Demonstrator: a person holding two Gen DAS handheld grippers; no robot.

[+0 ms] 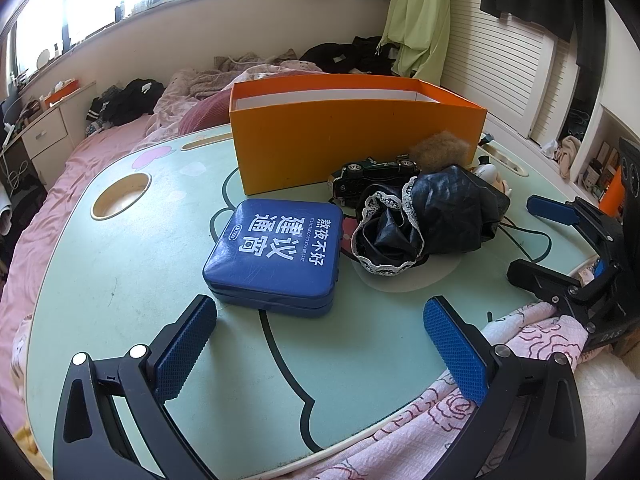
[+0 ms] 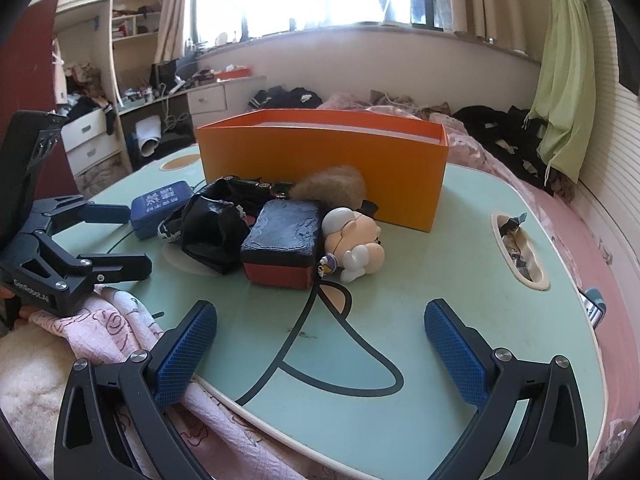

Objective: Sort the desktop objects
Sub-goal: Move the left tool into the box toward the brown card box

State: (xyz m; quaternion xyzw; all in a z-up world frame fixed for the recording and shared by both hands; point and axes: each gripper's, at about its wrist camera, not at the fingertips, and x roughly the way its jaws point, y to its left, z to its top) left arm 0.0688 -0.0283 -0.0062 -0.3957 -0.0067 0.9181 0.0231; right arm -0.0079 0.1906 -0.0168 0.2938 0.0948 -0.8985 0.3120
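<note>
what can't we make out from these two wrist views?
- Inside of the open orange cardboard box: its near wall hides the floor in both wrist views.
- Dark green toy car: partly behind the black lace-trimmed cloth in the left wrist view, unseen in the right.
- Oval slot in the mint-green lap table: contents too small and jumbled, right wrist view.

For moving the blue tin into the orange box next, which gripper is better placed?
Left, probably. The left gripper is open and empty with the blue tin straight ahead, just beyond its fingertips. The right gripper faces the figurine instead.
</note>
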